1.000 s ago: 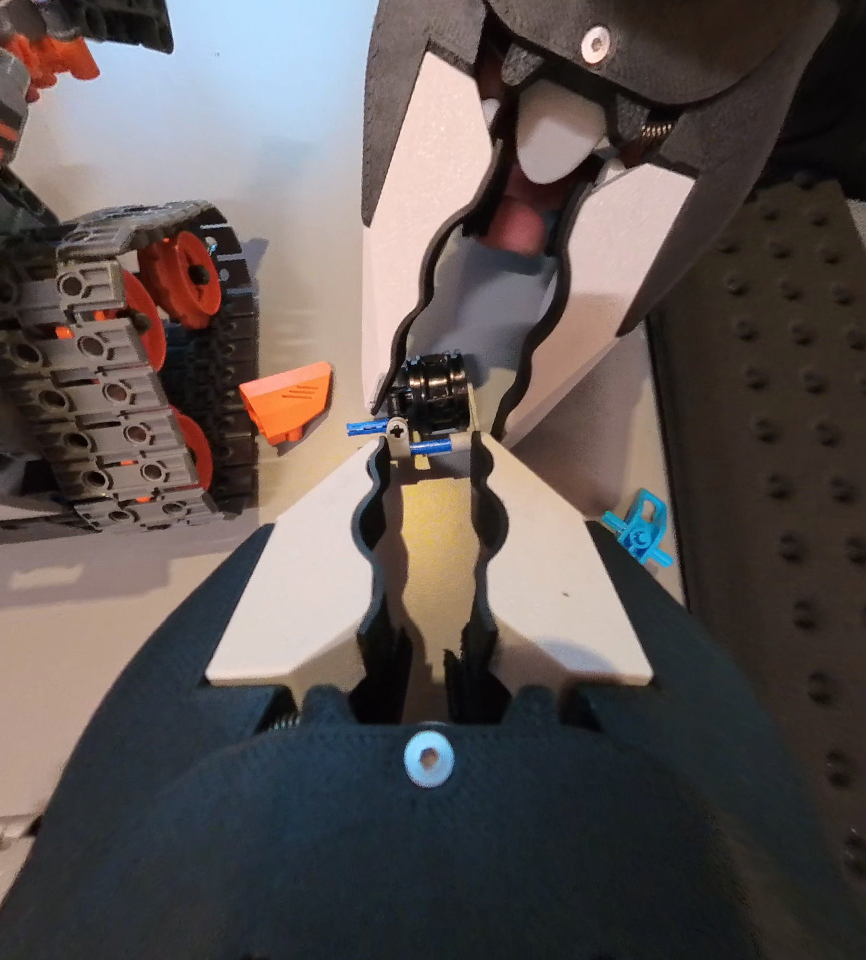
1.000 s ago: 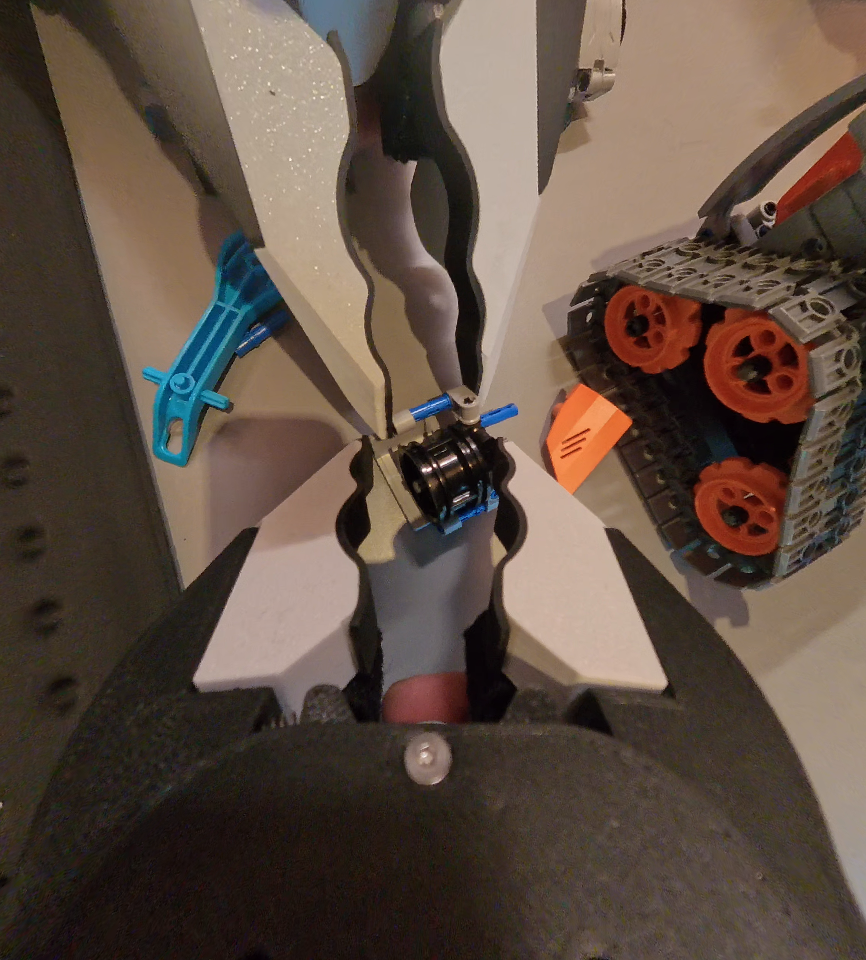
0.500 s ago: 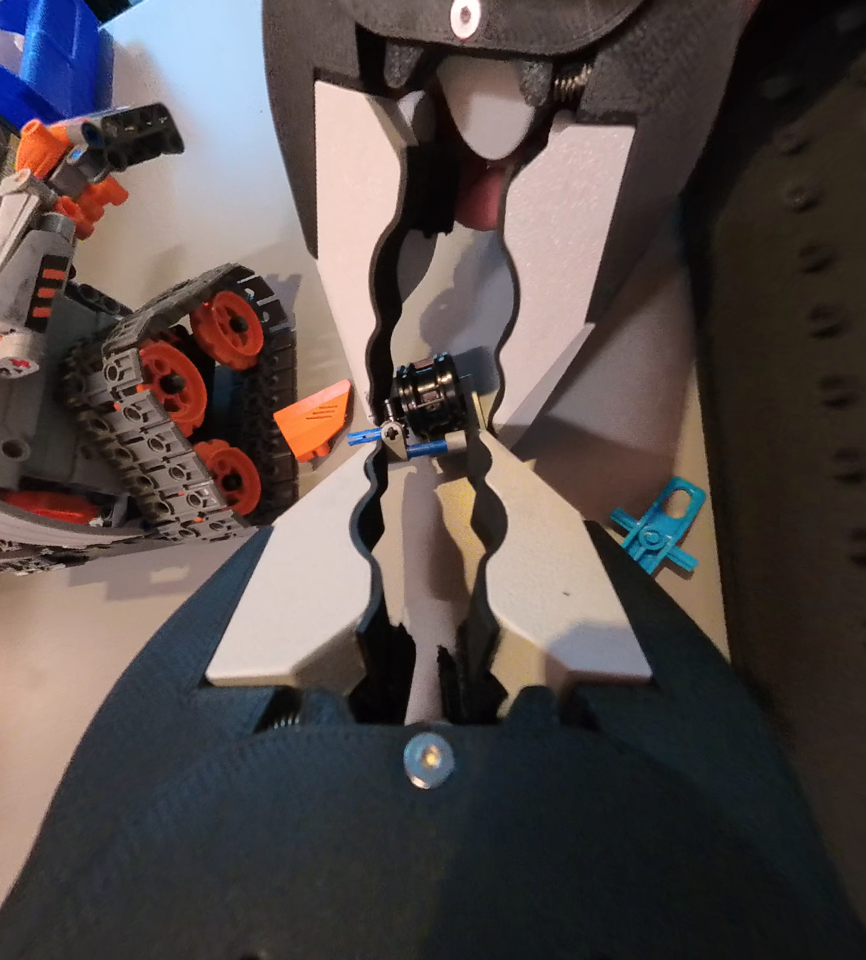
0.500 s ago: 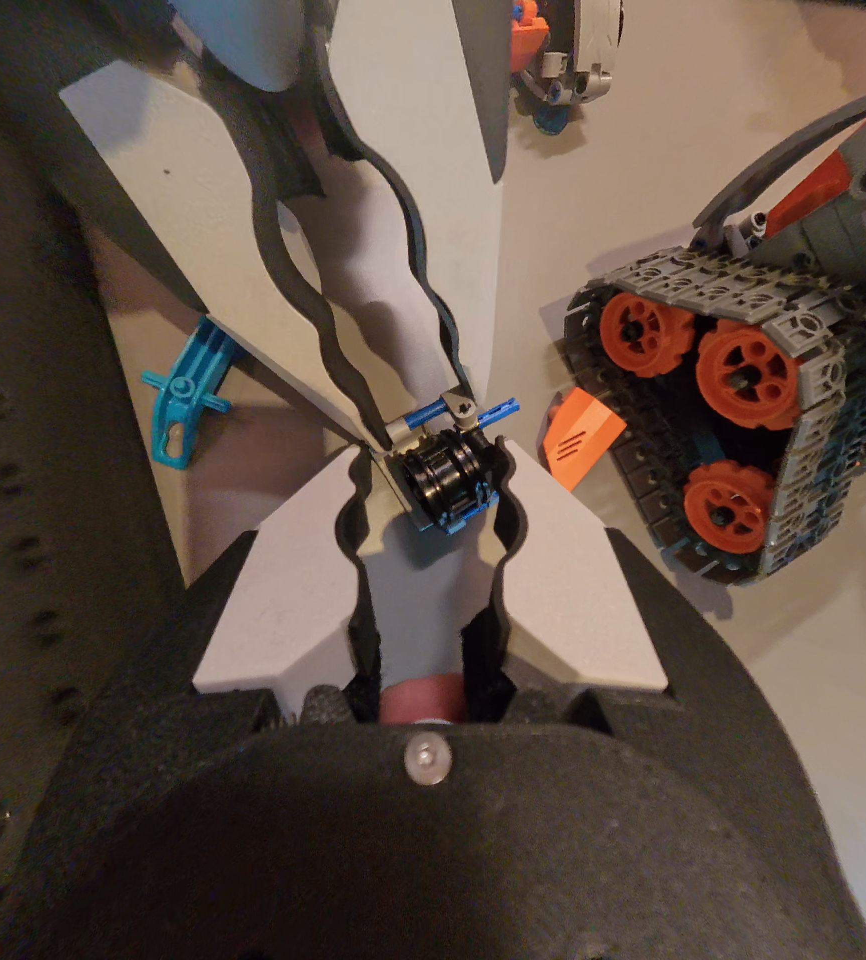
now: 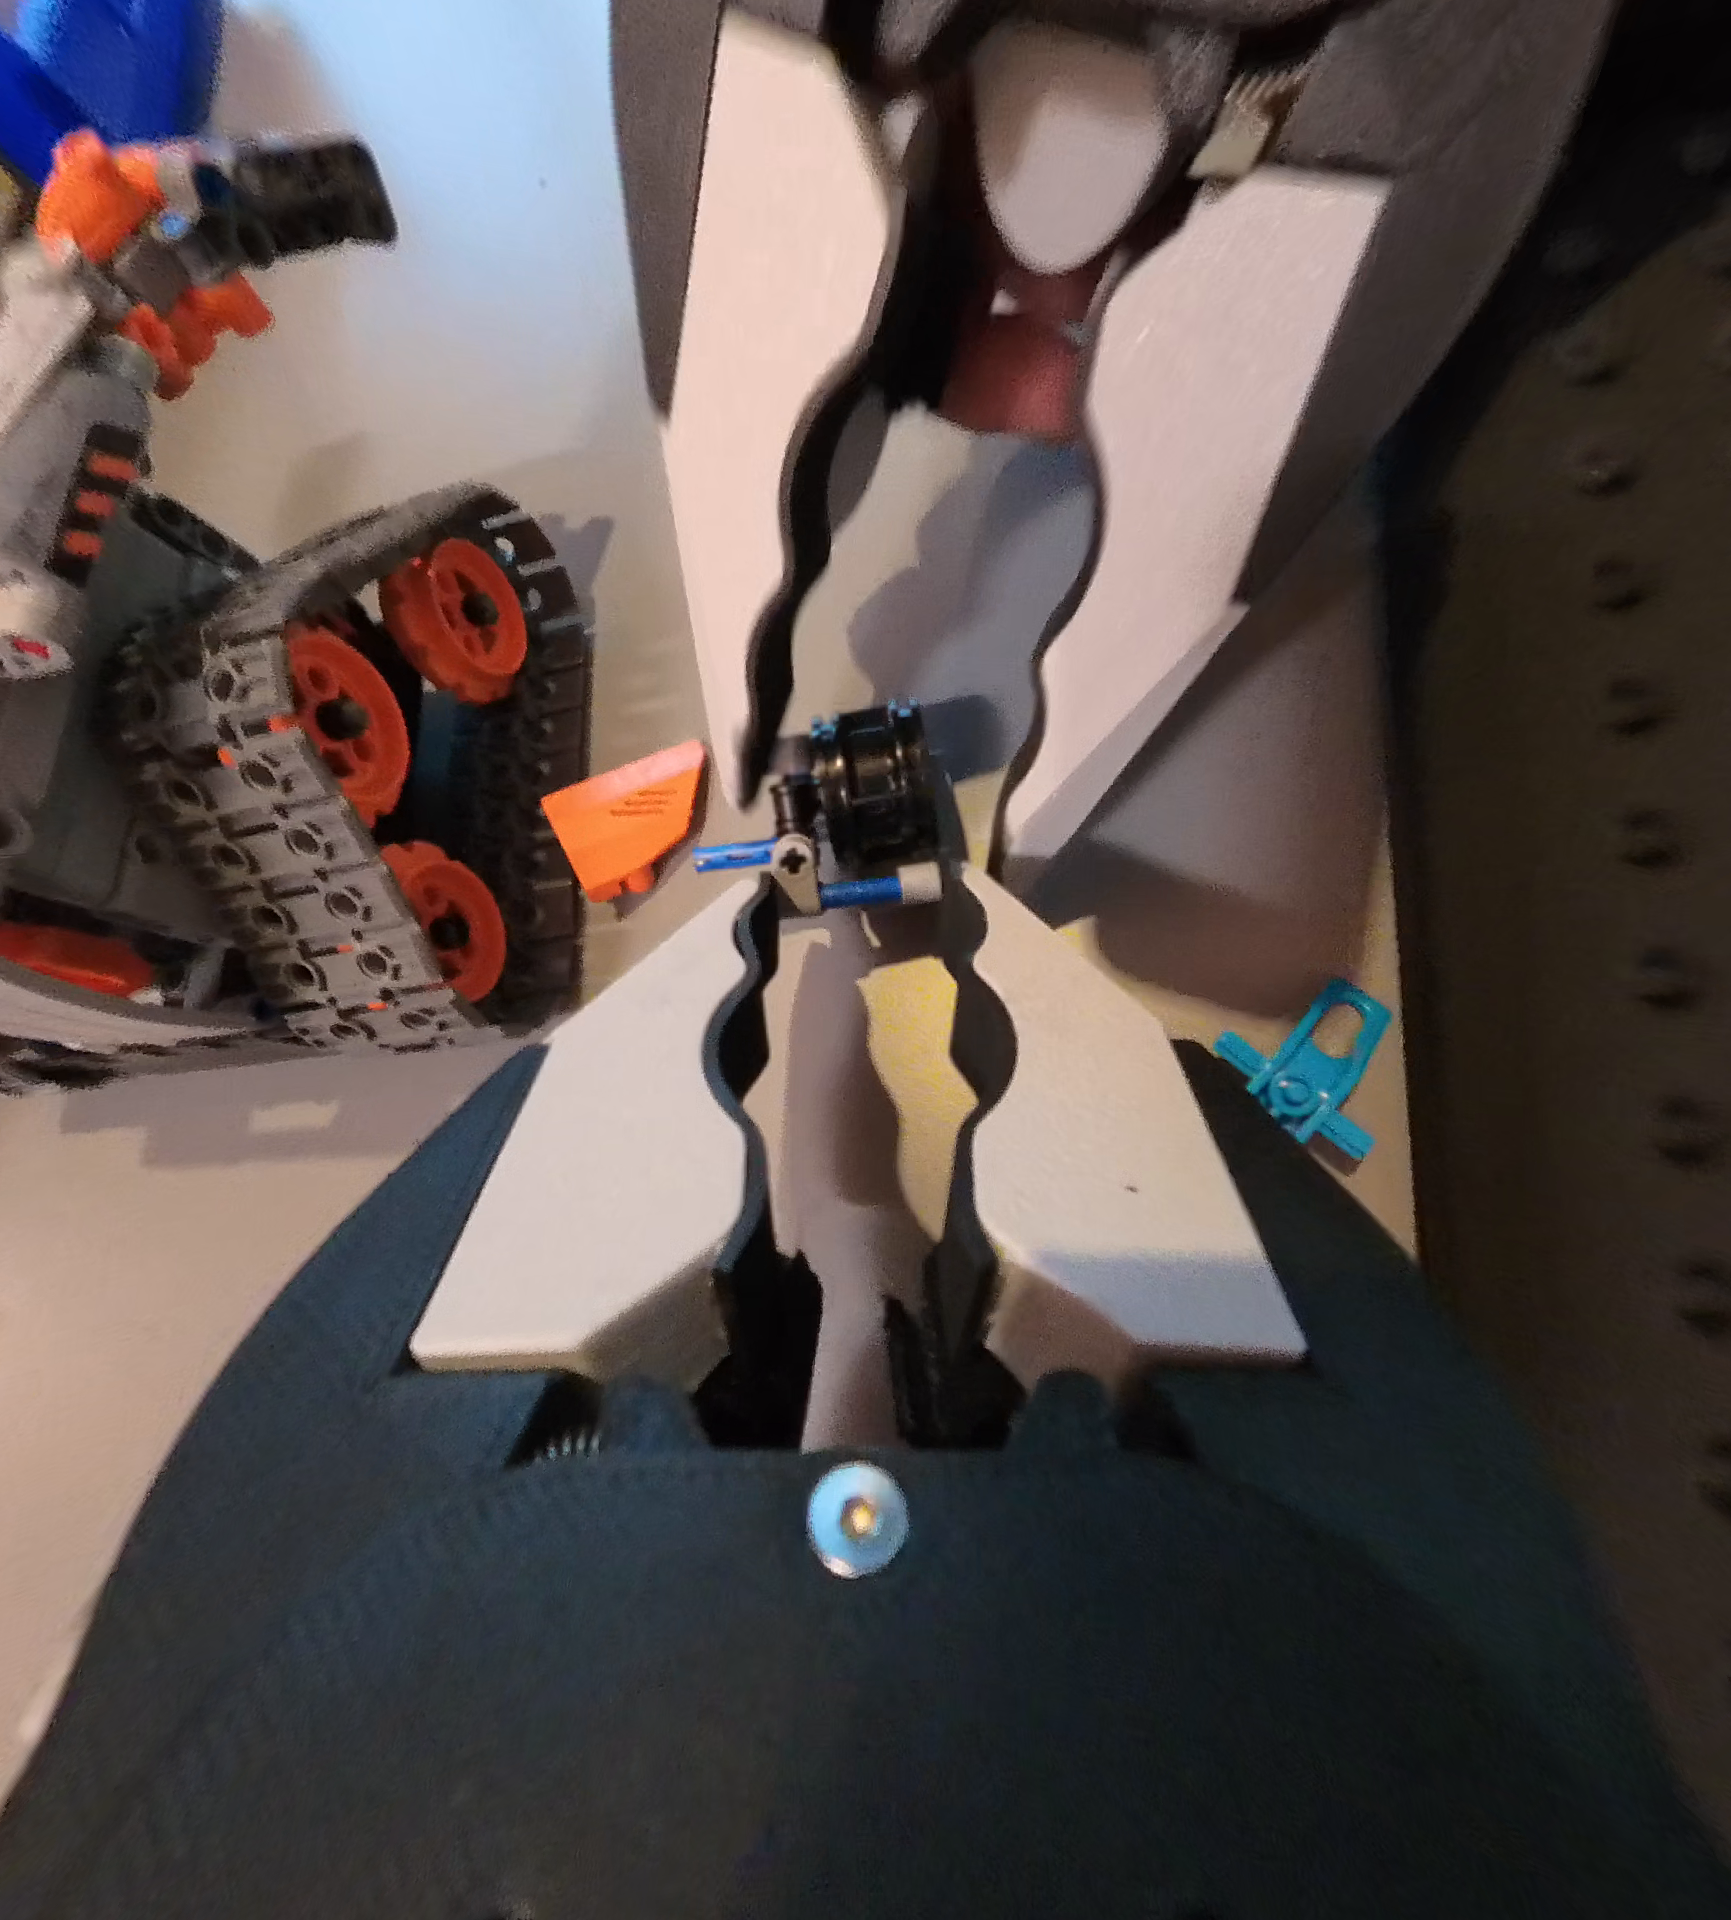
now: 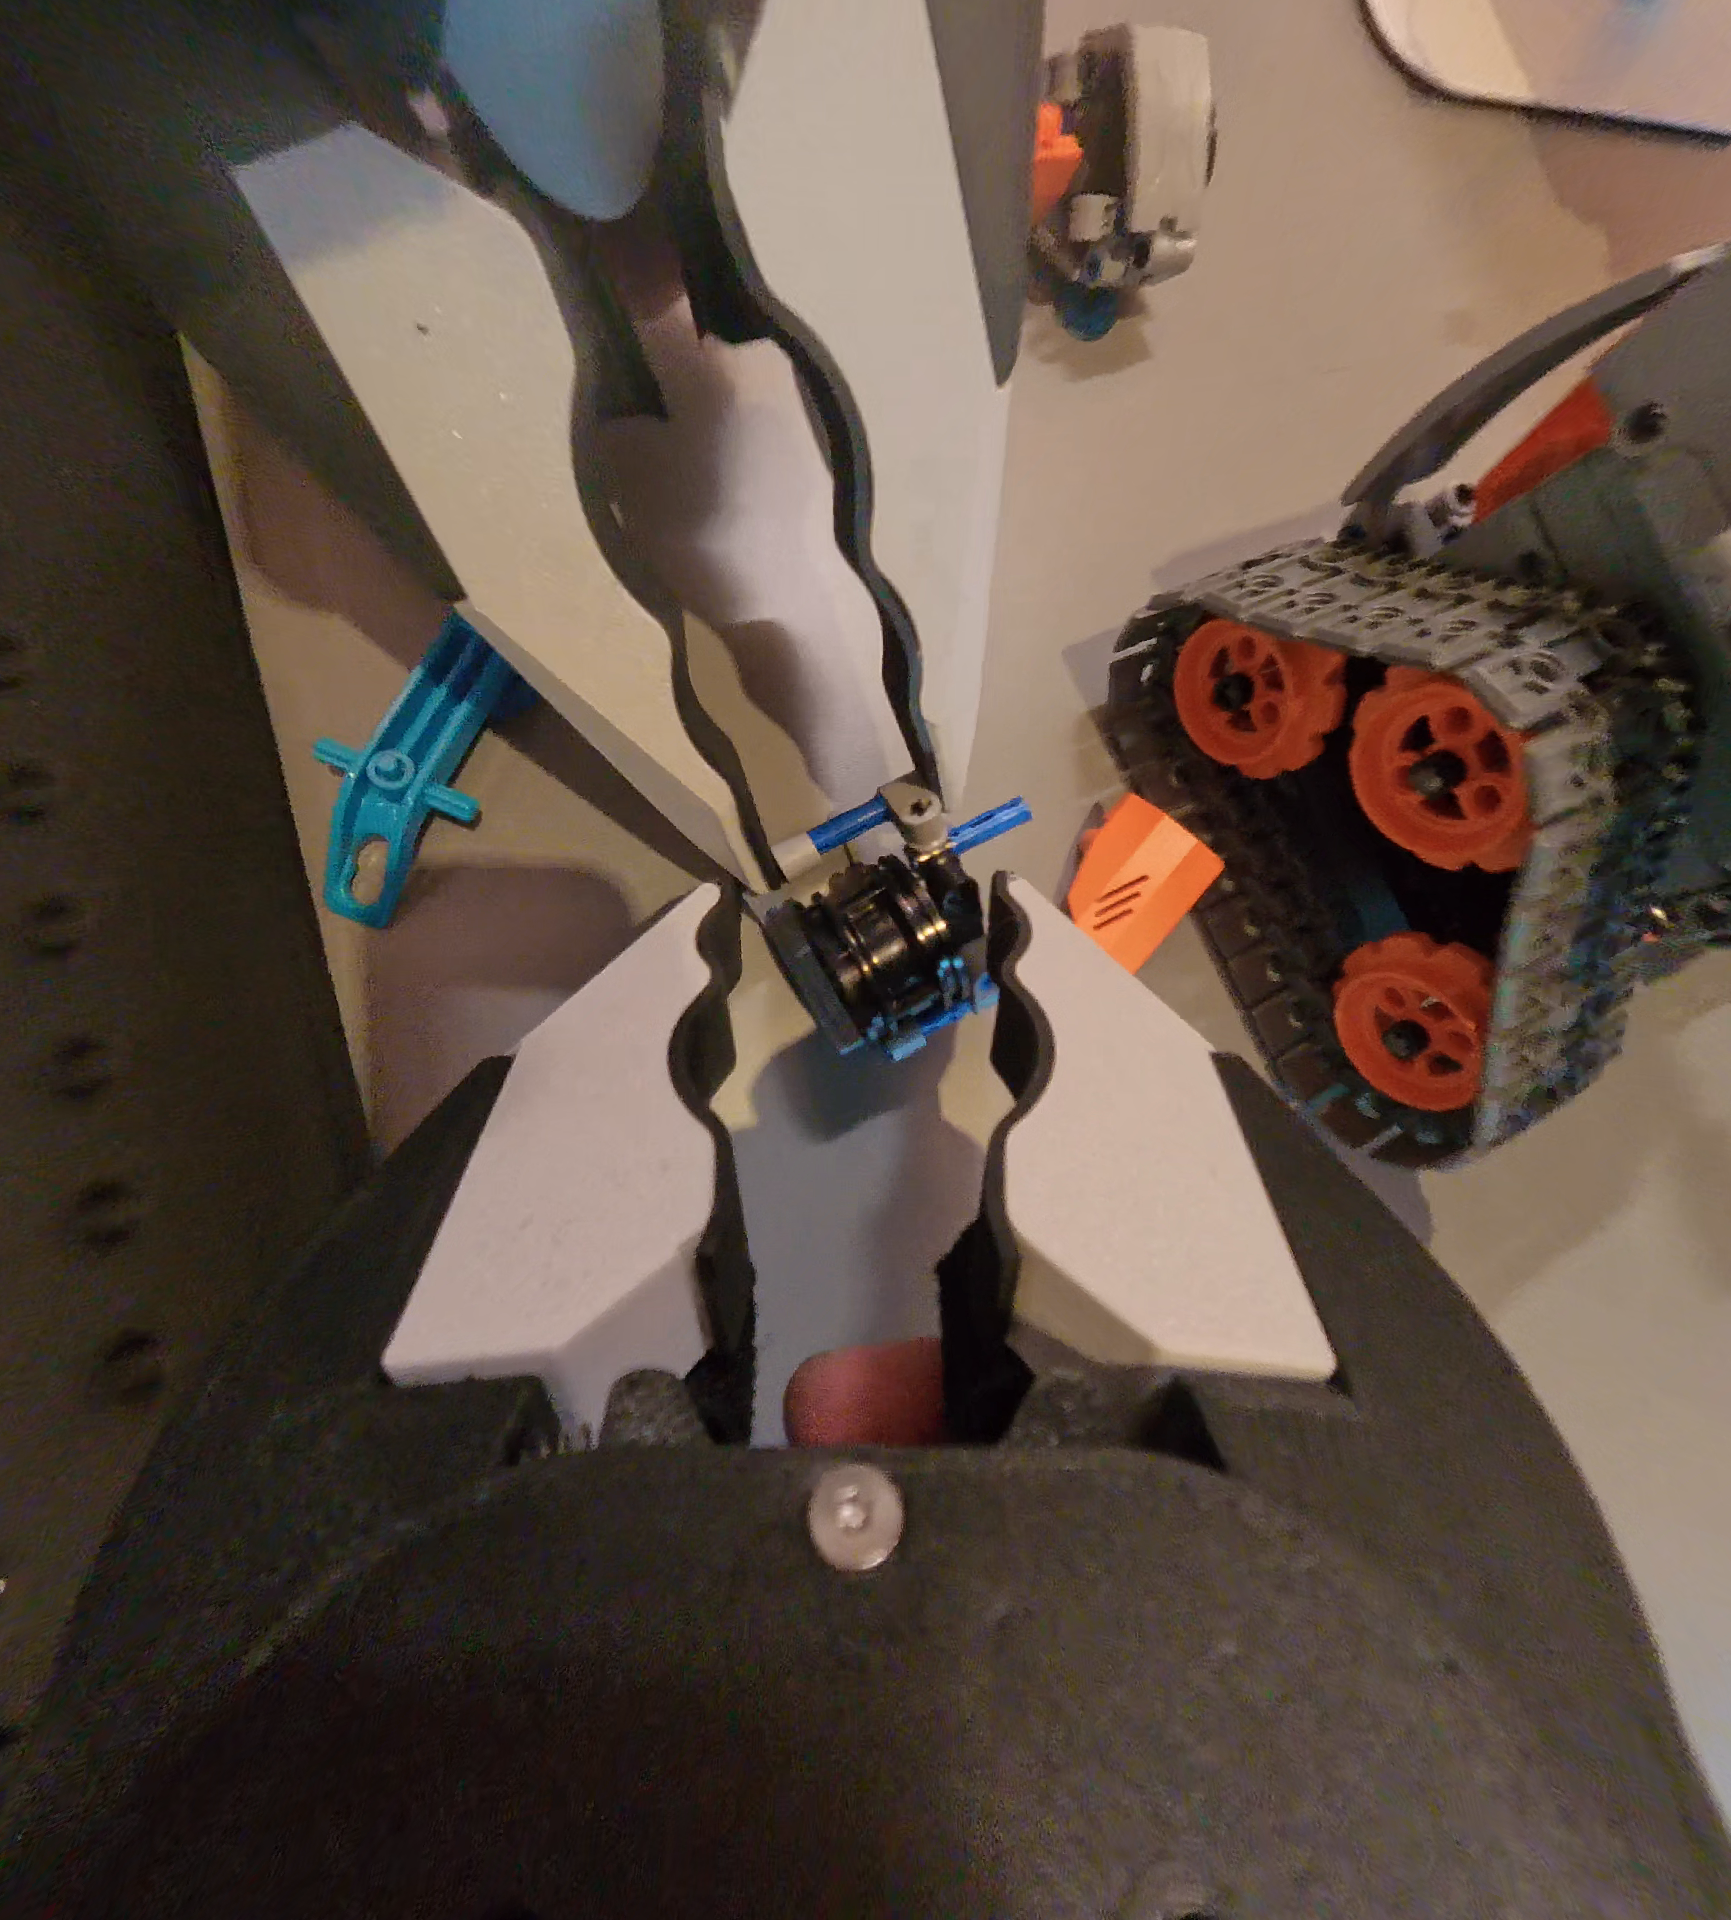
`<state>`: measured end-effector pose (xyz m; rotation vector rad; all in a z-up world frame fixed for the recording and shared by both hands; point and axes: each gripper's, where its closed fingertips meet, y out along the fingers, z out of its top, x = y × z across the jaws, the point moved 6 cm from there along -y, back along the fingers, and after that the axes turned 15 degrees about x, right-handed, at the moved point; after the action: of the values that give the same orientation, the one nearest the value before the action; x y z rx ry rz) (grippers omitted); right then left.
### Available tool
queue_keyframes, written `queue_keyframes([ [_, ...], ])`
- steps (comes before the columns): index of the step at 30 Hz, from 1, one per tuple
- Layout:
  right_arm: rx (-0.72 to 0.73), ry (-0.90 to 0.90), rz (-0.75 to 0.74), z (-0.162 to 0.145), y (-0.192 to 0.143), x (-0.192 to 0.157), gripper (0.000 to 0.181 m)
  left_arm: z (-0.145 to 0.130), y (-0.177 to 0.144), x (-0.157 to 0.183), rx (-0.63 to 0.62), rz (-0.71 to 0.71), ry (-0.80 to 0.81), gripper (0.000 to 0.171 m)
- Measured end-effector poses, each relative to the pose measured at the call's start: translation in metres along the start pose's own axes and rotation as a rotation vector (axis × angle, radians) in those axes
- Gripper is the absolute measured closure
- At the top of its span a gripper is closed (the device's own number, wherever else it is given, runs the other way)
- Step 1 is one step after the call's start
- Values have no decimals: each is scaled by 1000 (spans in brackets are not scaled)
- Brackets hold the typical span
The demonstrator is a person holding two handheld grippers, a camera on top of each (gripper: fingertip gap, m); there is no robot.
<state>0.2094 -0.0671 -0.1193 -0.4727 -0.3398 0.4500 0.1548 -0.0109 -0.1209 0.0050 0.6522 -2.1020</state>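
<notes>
Assembly: a small black ribbed plastic wheel hub (image 6: pixel 887 951) on a grey-and-blue bracket, crossed by a blue axle with a grey connector (image 6: pixel 918 826), held above the pale tabletop (image 5: pixel 113 1299) between the two facing grippers.
Left gripper (image 5: pixel 856 894): its grey fingers (image 5: pixel 622 1122) are narrowed, the tips clamped on the axle end of the assembly.
Right gripper (image 6: pixel 866 940): its fingers (image 6: pixel 1141 1143) stand a little apart on either side of the hub; in this view a slim gap shows at each side, so whether they grip cannot be told.
Near left of assembly: an orange wedge-shaped plastic piece (image 5: pixel 632 816) lies on the table beside a grey tracked toy vehicle with orange wheels (image 5: pixel 341 779).
Near right: a teal plastic lever piece (image 5: pixel 1308 1060) lies at the table edge, next to a dark studded mat (image 5: pixel 1650 935).
Farther off: a small grey-and-orange brick cluster (image 6: pixel 1121 177).
</notes>
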Motion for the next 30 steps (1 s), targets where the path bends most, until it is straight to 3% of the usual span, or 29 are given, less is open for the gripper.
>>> queue_keyframes([
  [2,44,24,-22,3,-8,4,129,-4,-1,-3,7,-25,-71,143],
  [8,88,13,-45,6,-25,3,148,1,-6,2,22,-77,-135,142],
  [12,142,24,-73,5,-39,-5,154,-5,-15,16,-13,-225,-225,140],
  [16,200,37,-118,5,-52,-12,154,1,-29,15,-15,-273,-195,130],
  [19,214,36,-34,6,-52,-28,159,6,-33,8,5,-236,-76,130],
  [23,111,3,43,1,-34,-48,164,1,-20,12,-29,-211,225,133],
  [25,85,7,8,1,-27,-49,164,2,-14,17,-9,-237,259,136],
  [28,70,18,-8,3,-22,-50,171,-2,-9,22,-7,-242,319,156],
  [30,78,24,1,4,-20,-50,173,-4,-7,23,-19,-237,318,158],
])
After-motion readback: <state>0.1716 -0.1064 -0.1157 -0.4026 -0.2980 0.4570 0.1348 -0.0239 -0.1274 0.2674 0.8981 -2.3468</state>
